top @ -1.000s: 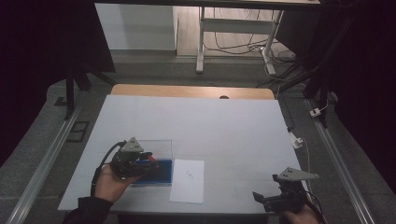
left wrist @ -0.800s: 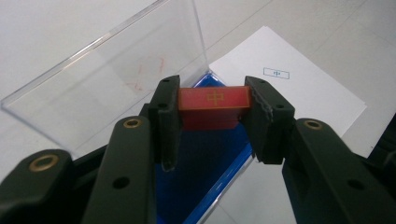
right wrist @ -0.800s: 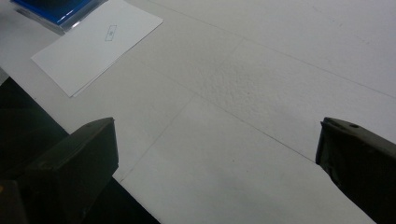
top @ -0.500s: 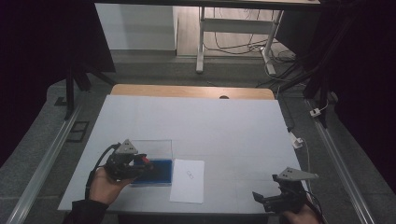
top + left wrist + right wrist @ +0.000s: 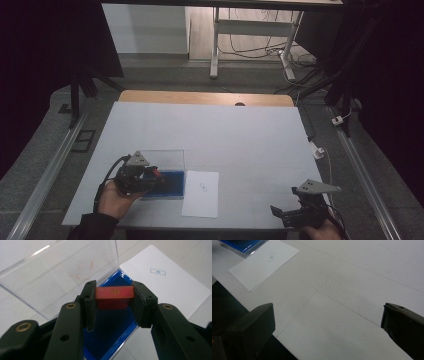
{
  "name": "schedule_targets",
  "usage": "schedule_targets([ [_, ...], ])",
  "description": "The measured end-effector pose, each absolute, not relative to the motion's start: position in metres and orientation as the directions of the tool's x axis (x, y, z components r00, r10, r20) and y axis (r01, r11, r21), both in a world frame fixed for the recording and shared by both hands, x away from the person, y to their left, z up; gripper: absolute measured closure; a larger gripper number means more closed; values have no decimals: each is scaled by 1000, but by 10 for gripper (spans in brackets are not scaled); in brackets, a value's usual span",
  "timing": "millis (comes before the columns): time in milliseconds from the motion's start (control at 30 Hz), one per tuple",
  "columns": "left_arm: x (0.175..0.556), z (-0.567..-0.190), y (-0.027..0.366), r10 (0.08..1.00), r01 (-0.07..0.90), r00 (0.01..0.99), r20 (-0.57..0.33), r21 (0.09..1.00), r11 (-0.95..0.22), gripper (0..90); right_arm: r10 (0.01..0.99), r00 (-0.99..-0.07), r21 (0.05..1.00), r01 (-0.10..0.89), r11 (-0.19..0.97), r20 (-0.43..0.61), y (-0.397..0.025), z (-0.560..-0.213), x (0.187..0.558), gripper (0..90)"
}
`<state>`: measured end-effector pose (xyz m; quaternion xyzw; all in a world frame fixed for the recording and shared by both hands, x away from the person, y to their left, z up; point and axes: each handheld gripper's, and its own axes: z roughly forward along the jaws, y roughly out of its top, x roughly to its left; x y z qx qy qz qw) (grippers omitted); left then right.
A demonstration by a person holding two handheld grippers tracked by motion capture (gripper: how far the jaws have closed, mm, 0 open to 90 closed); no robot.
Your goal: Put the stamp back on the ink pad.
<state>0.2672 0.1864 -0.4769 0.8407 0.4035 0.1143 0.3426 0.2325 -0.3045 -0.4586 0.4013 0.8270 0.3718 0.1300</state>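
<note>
From above, the left gripper [image 5: 150, 175] hangs over the blue tray [image 5: 170, 185], beside the white paper [image 5: 201, 194]. In the left gripper view, its jaws pinch a red block [image 5: 114, 293]. In the right gripper view, the right gripper [image 5: 328, 320] has its jaws spread wide above the table [image 5: 352, 290].

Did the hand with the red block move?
Yes. The left gripper with the red block slid left, toward the table's near edge, relative to the white paper.

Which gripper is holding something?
The left gripper: its jaws are clamped on a red block over the blue tray. The right gripper is open over bare table.
</note>
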Motion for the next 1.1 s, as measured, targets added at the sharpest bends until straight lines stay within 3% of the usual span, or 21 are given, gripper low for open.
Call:
schedule_targets([
  [667, 276, -494, 175, 729, 571, 685, -15, 632, -524, 582, 759, -646, 717, 567, 405, 81, -304, -459, 233, 0],
  [1100, 281, -498, 174, 734, 597, 678, -41, 612, -518, 580, 760, -644, 717, 568, 403, 83, -304, -459, 233, 0],
])
